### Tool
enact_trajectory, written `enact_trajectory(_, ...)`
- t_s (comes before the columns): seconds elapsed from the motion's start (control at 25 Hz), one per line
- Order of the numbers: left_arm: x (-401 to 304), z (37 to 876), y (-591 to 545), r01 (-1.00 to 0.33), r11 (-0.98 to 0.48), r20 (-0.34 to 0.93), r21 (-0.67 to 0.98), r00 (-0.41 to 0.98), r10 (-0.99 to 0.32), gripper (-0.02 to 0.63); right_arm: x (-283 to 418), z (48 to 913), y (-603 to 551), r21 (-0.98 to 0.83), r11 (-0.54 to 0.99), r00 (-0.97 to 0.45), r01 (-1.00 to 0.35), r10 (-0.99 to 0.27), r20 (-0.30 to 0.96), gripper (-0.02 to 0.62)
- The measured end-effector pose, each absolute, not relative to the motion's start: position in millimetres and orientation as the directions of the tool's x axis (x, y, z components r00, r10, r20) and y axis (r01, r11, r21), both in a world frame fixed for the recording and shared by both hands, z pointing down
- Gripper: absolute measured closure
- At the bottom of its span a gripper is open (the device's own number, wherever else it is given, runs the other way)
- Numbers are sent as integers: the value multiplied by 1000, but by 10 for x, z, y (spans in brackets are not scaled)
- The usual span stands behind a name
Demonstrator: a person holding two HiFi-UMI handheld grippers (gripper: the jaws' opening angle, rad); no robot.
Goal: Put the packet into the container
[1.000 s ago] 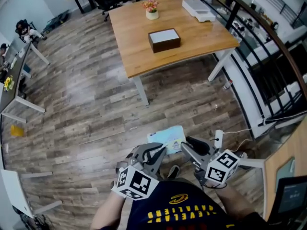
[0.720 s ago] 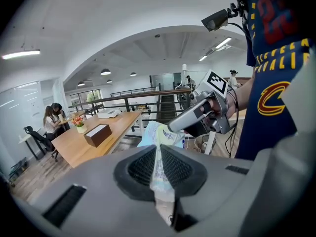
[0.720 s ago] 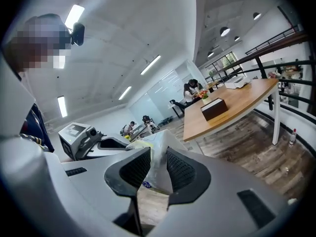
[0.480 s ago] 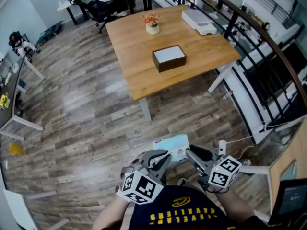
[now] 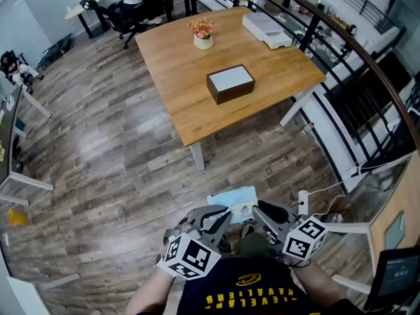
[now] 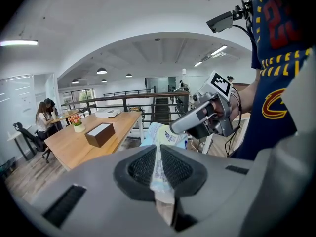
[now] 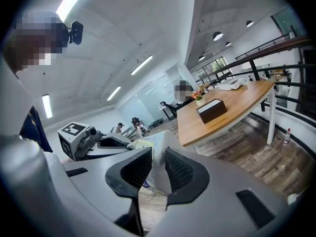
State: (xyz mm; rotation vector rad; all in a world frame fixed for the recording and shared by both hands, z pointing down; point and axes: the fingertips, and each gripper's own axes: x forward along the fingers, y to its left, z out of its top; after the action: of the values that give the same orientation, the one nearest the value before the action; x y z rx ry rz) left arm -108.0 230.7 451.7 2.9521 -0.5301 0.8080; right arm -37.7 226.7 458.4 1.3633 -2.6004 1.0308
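A pale blue and white packet (image 5: 233, 201) hangs in the air over the wooden floor, close to my body. My left gripper (image 5: 222, 213) is shut on its near edge; the packet (image 6: 160, 149) runs up between the dark pads. My right gripper (image 5: 258, 209) is at the packet's right side, and its jaws are closing with the packet (image 7: 157, 154) between them and a little room at the pads. The container (image 5: 230, 83), a dark box with a white top, sits on the wooden table (image 5: 275, 61) well ahead, also seen as the container (image 6: 100, 134) and container (image 7: 212, 110).
A flower pot (image 5: 203, 35) and a white flat item (image 5: 268, 26) also sit on the table. A black railing (image 5: 341, 51) runs along the right. A white power strip (image 5: 302, 201) lies on the floor by my right gripper. White desks (image 5: 20, 136) and seated people are at the left and back.
The head view has shifted, so the table and container sit a little lower and nearer in it. Both grippers stay at the packet in much the same place.
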Motion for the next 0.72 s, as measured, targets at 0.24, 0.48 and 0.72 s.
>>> enact_trajectory(0.24,-1057,4536,2164,-327,-944,506,-55,805,-308,578,-360,4623,2139,-543,390,-614,-743,-721,322,502)
enact_trajectory(0.48,-963,4524,1971,-341,-937,511,-70,794,-327,581,-269,4629,1920,-549,411,-633,-728,-710,308,503)
enact_trajectory(0.72,-729,4511,1666,-371,-924,520,-88,775,-360,583,-23,4622,1586,-554,441,-660,-706,-694,289,514)
